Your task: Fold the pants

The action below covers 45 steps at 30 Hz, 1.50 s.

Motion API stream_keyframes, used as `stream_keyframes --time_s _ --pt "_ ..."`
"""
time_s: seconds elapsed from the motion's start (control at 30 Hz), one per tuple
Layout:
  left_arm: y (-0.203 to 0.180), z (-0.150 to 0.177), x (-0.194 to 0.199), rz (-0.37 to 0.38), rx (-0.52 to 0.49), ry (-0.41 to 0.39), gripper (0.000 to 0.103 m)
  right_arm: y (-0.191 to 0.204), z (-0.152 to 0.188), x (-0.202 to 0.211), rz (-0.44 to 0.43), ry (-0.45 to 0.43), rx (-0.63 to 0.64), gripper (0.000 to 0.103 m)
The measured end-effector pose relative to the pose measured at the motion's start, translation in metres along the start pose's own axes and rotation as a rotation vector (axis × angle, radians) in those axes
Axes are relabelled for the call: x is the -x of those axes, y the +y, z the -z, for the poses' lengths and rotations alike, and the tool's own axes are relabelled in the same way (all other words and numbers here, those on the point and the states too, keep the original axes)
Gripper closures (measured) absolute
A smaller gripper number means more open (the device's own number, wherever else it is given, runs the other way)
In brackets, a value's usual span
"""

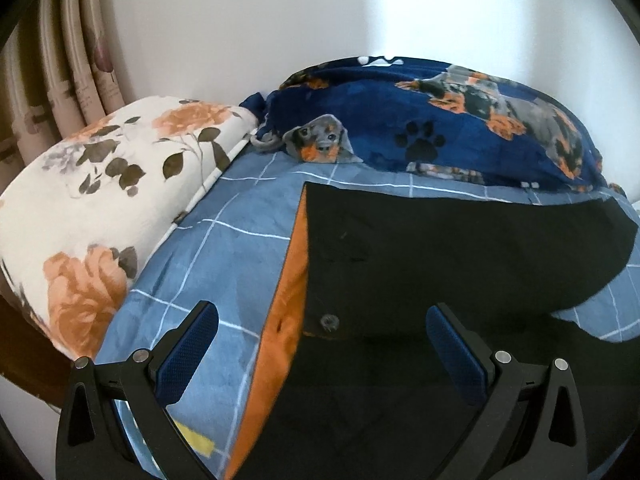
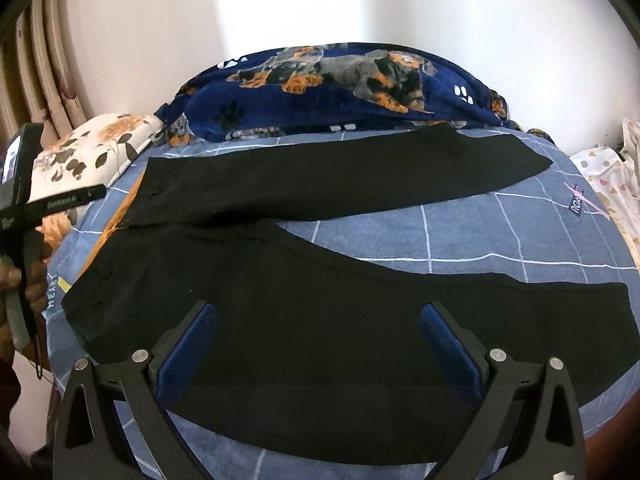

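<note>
Pants (image 1: 440,248) fill my left wrist view, black with an orange lining showing at the waist, flat on the blue checked bedsheet (image 1: 224,248); my left gripper (image 1: 322,330) hangs over the waistband button (image 1: 329,322), jaws wide apart, gripping nothing. On the right wrist view, both legs spread rightward across the bed, and my right gripper (image 2: 318,326) hovers above the near leg, jaws apart too.

A blue bedsheet (image 2: 460,232) with a white grid covers the bed; a white pillow (image 1: 100,184) with orange flowers lies at its left edge; a navy blanket (image 1: 460,120) printed with dogs and paw marks is heaped along the white wall (image 2: 320,0); pinkish curtains (image 1: 60,80) hang at far left.
</note>
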<state>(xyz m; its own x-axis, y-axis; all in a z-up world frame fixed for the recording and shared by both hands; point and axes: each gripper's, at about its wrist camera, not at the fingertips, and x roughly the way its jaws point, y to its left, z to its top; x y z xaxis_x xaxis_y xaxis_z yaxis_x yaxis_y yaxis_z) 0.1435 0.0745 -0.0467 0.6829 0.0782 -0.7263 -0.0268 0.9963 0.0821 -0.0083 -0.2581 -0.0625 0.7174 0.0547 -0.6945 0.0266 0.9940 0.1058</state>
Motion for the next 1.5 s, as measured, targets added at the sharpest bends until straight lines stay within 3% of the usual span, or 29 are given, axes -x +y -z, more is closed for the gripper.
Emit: stream_keyframes --time_s 0.23,0.4,0.57,0.7,0.87,0.93,0.97,1.03,1.07,1.1,1.23,1.33,1.43,1.5 --pt "0.031 -0.029 -0.043 0.088 0.035 0.028 0.007 0.000 0.000 -0.010 0.010 0.029 -0.001 0.001" --pt "0.047 -0.055 -0.088 0.223 0.003 0.045 0.007 -0.002 0.001 -0.017 0.021 0.050 -0.002 0.001" --pt "0.047 -0.078 -0.139 0.222 -0.065 0.111 0.009 -0.004 -0.002 -0.029 0.031 0.080 -0.013 0.001" --pt "0.062 -0.091 -0.177 0.358 0.006 0.164 0.013 -0.006 -0.001 -0.039 0.040 0.107 -0.015 0.001" --pt "0.060 -0.098 -0.214 0.416 -0.006 0.233 0.024 -0.007 0.000 -0.049 0.054 0.138 -0.022 0.001" --pt "0.055 -0.098 -0.224 0.453 -0.022 0.269 0.036 -0.007 -0.001 -0.052 0.058 0.144 -0.026 0.001" --pt "0.052 -0.098 -0.229 0.475 -0.027 0.294 0.050 -0.007 -0.002 -0.053 0.059 0.148 -0.026 0.001" --pt "0.048 -0.101 -0.229 0.478 -0.033 0.276 0.078 -0.006 -0.003 -0.055 0.063 0.153 -0.023 0.001" --pt "0.047 -0.102 -0.229 0.462 -0.020 0.279 0.082 -0.006 -0.003 -0.055 0.064 0.154 -0.021 0.001" --pt "0.048 -0.103 -0.227 0.468 -0.003 0.270 0.093 -0.005 -0.003 -0.055 0.064 0.154 -0.020 0.001" --pt "0.057 -0.099 -0.200 0.473 0.070 0.176 0.095 -0.008 -0.009 -0.055 0.055 0.148 -0.024 0.001" --pt "0.054 -0.092 -0.161 0.495 0.084 0.087 0.095 -0.021 -0.020 -0.055 0.016 0.141 -0.096 0.001" --pt "0.049 -0.080 -0.109 0.524 0.074 -0.012 0.095 -0.039 -0.039 -0.054 -0.045 0.119 -0.186 0.001" --pt "0.046 -0.070 -0.077 0.544 0.053 -0.070 0.095 -0.052 -0.057 -0.058 -0.131 0.109 -0.258 0.001"
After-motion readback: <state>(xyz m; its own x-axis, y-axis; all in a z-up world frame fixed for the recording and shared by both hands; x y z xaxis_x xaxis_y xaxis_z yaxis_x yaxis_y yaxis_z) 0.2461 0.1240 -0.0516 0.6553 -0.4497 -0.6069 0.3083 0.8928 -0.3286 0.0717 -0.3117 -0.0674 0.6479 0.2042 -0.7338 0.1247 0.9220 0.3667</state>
